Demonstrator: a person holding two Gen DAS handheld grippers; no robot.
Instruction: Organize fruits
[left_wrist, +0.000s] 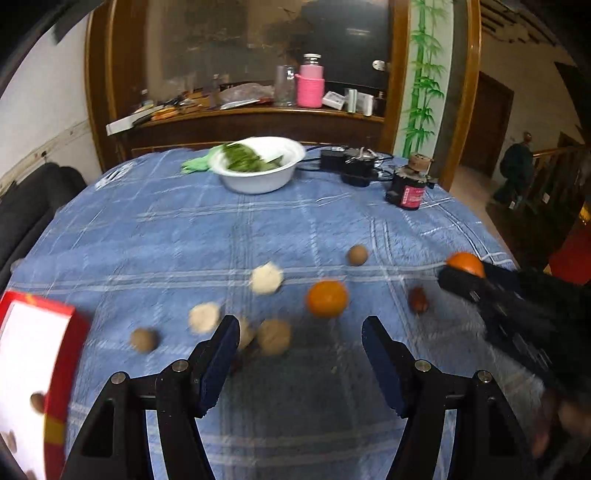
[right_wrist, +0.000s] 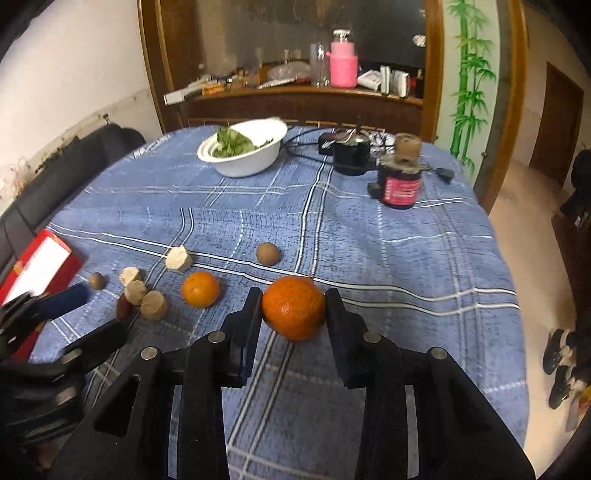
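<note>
We have the right gripper (right_wrist: 293, 308) clamped on an orange (right_wrist: 293, 308), pads pressing both sides, fruit near the table's front right area. The left wrist view only catches the top of that orange (left_wrist: 466, 263) behind the right gripper's (left_wrist: 448, 278) finger.

Second orange (right_wrist: 200, 289) sits free on the blue plaid tablecloth (right_wrist: 369, 258), just left of the held one. Left gripper (left_wrist: 299, 330) stands spread, nothing between its fingers; that orange (left_wrist: 327, 298) lies just ahead of its tips.

Left of it: a cluster of tan pieces (right_wrist: 153, 304), two pale cut pieces (right_wrist: 178, 259), a dark red fruit (right_wrist: 123, 306) touching the cluster, a small brown ball (right_wrist: 96, 281) off to the left. One more brown ball (right_wrist: 268, 253) sits apart, further back.

Only the left view shows inside the red box (left_wrist: 59, 369): white interior, a few small brown items in it. It also shows a reddish fruit (left_wrist: 418, 300) near the right gripper that the right view doesn't. That view is motion-blurred.

Right view alone shows the table's right edge and floor beyond, with shoes (right_wrist: 561, 354).

Back of table: white bowl (right_wrist: 255, 162) of greens, black devices with cables (right_wrist: 351, 151), dark jar (right_wrist: 400, 184). Middle of the cloth is bare; box sits at the left edge.
</note>
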